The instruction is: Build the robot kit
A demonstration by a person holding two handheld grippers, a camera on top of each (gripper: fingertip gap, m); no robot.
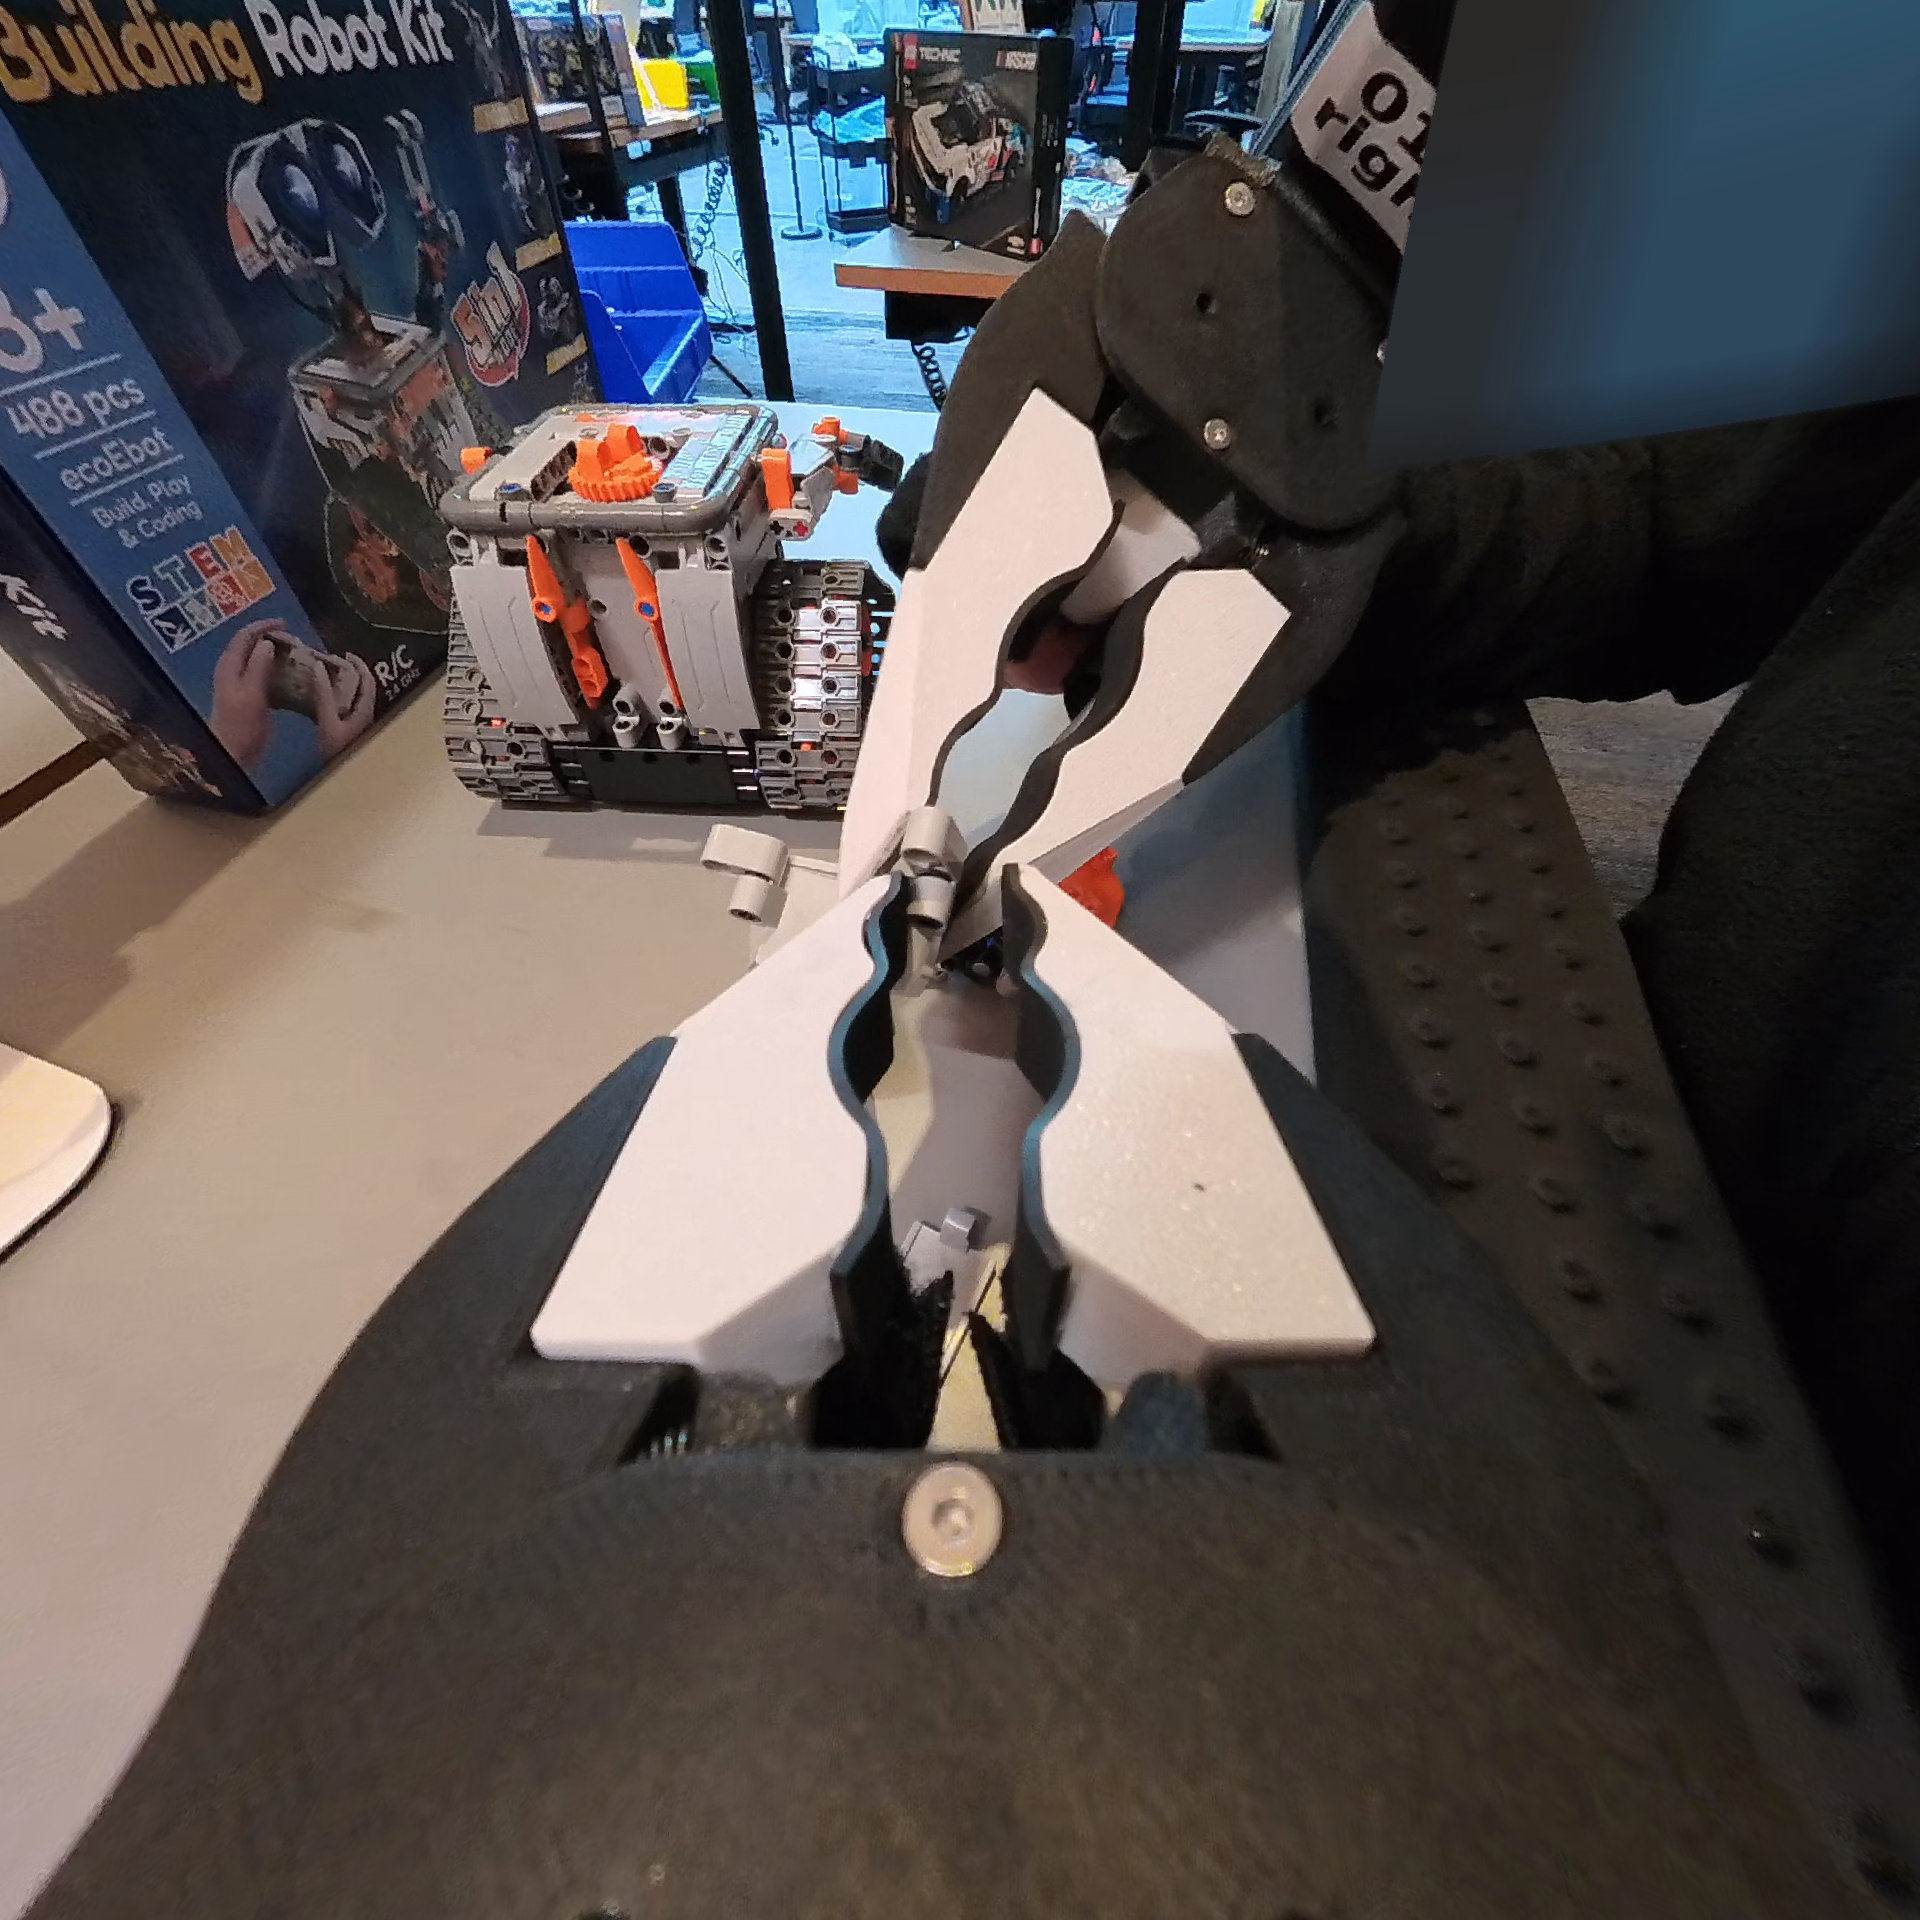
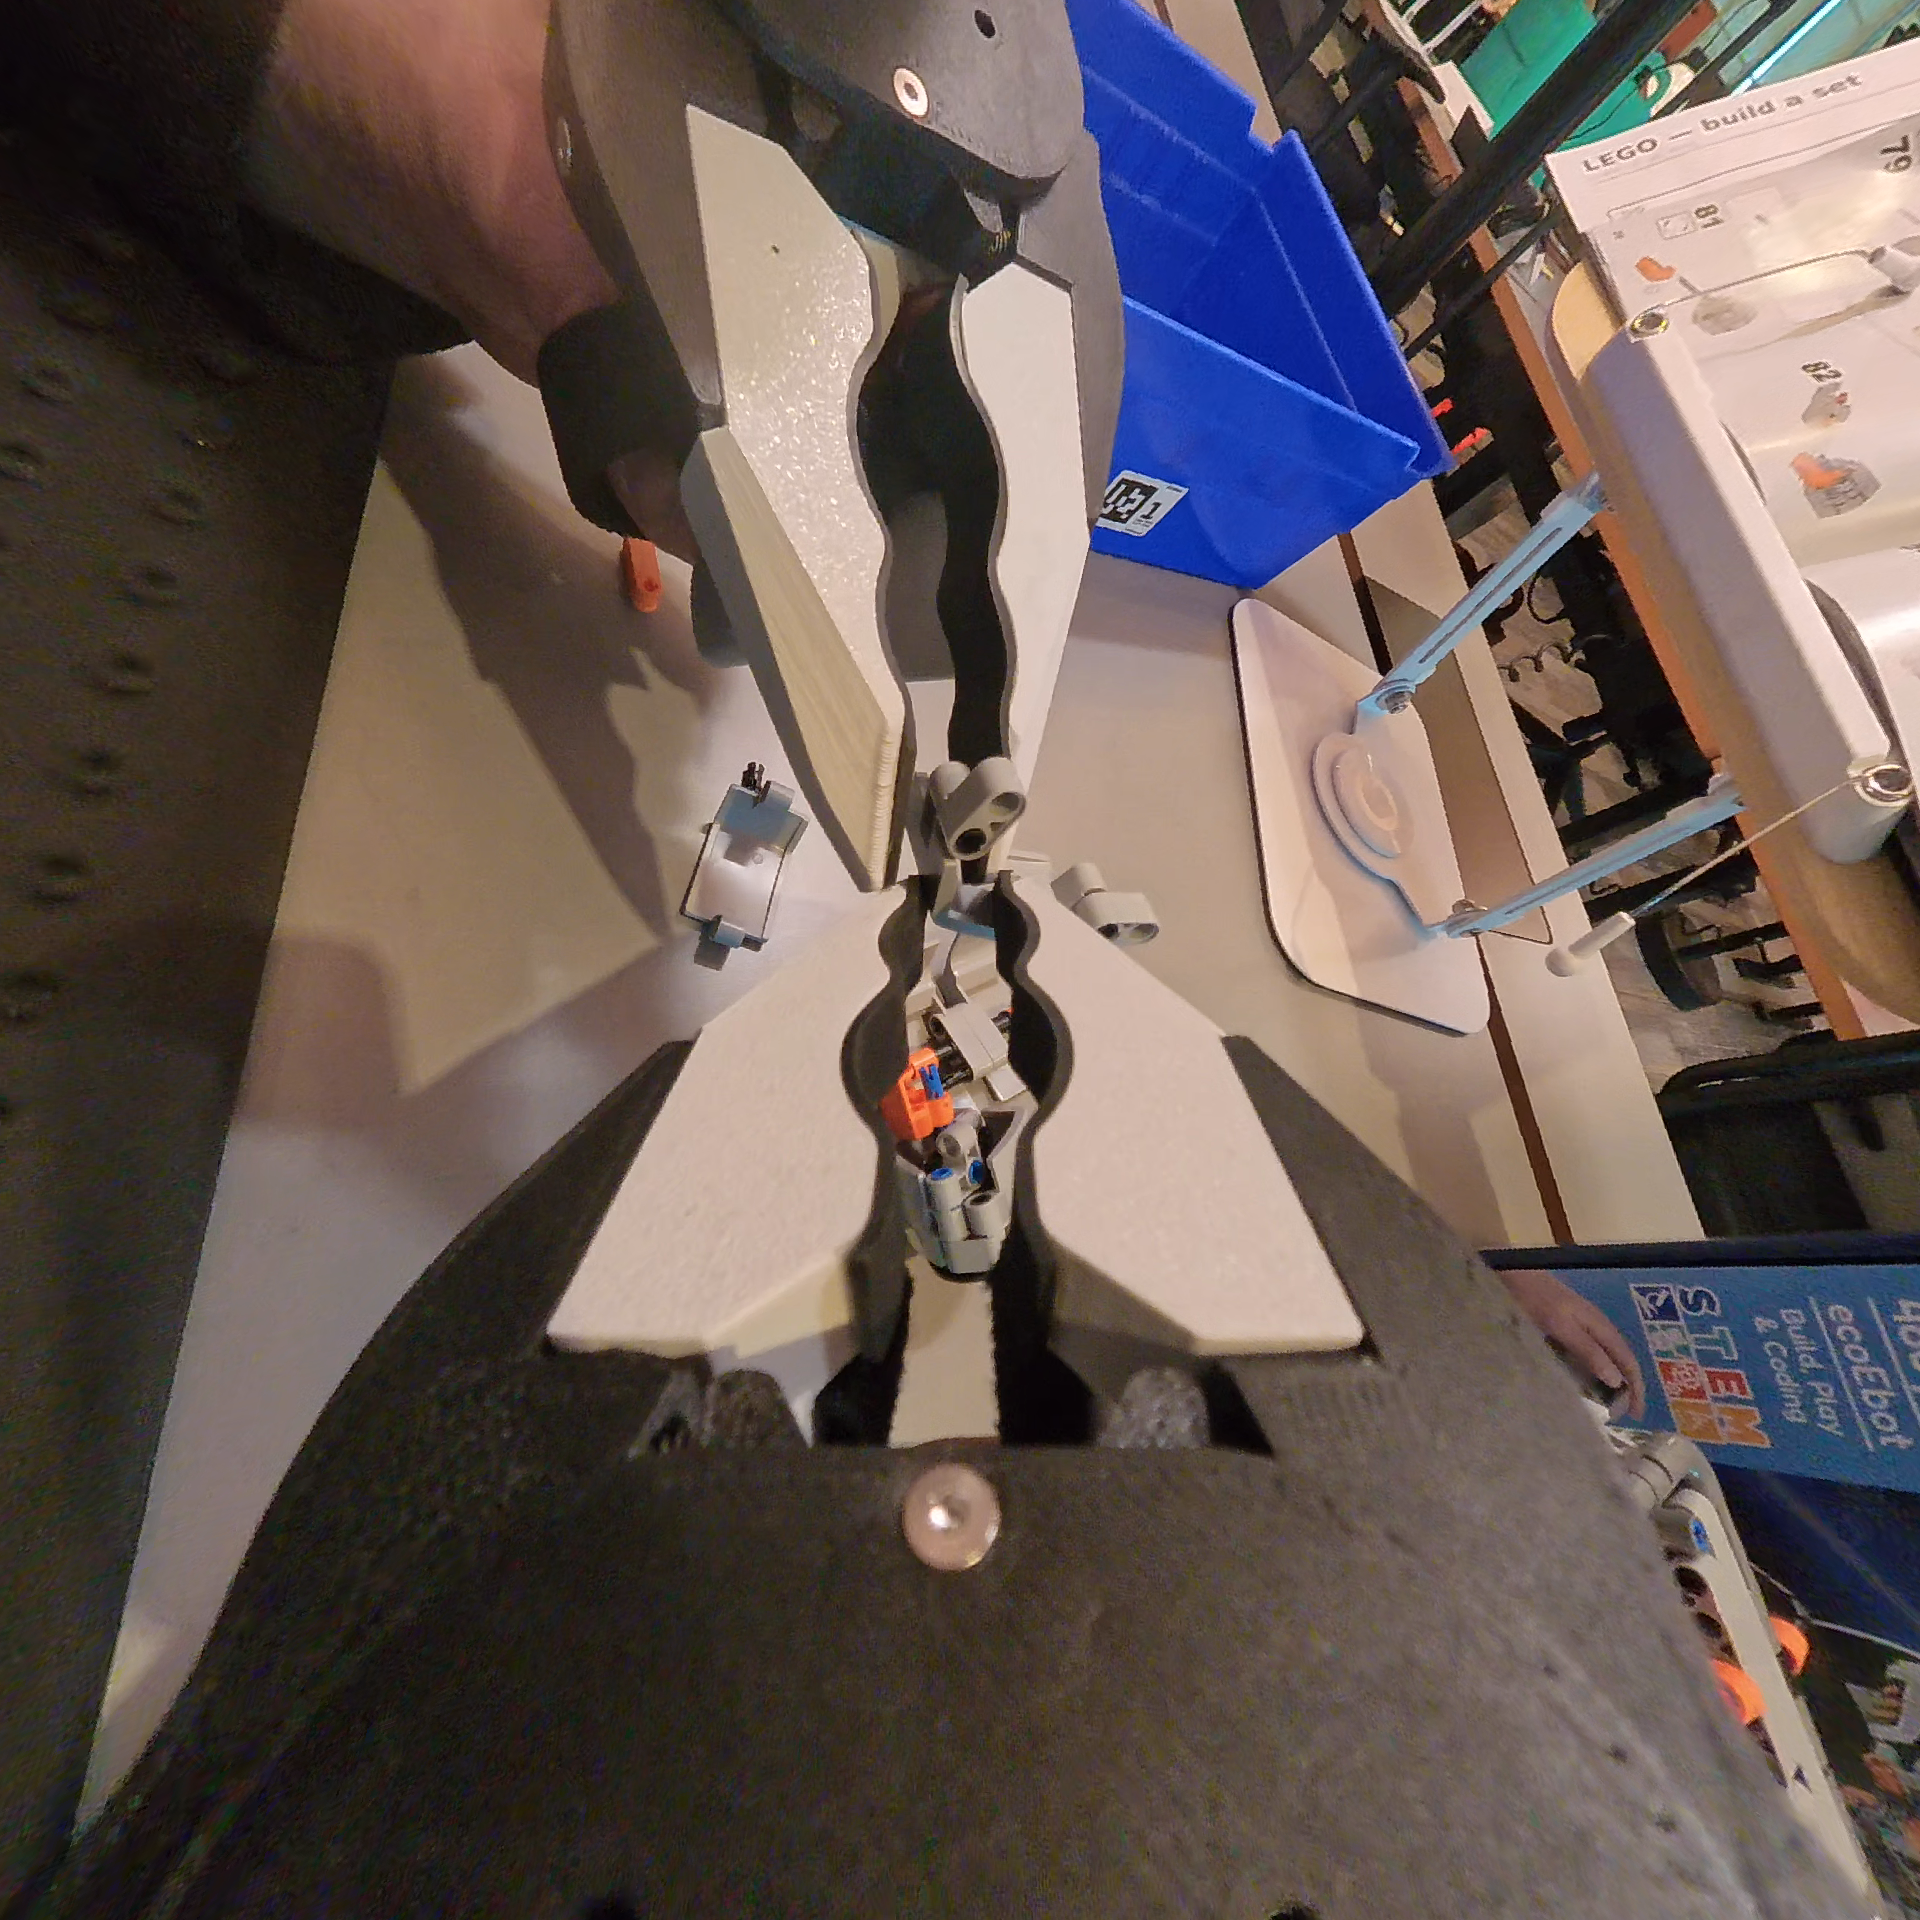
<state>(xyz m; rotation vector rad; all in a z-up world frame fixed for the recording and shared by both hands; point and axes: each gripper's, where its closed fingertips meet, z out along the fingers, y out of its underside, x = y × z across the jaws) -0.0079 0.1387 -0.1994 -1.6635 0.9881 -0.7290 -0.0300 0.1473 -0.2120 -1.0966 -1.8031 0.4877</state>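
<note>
In our left wrist view the left gripper (image 1: pixel 951 909) clamps a grey connector piece (image 1: pixel 928 868) against the right gripper (image 1: pixel 961 836), while our right wrist view shows the right gripper (image 2: pixel 956 894) clamped on a small grey-and-orange assembly (image 2: pixel 951 1122) above the table (image 2: pixel 499 831).

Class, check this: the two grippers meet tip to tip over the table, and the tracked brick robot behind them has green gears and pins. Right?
Not quite. The brick robot has orange gears and pins, not green, as the left wrist view shows. The left gripper and right gripper do meet tip to tip over the table.
</note>
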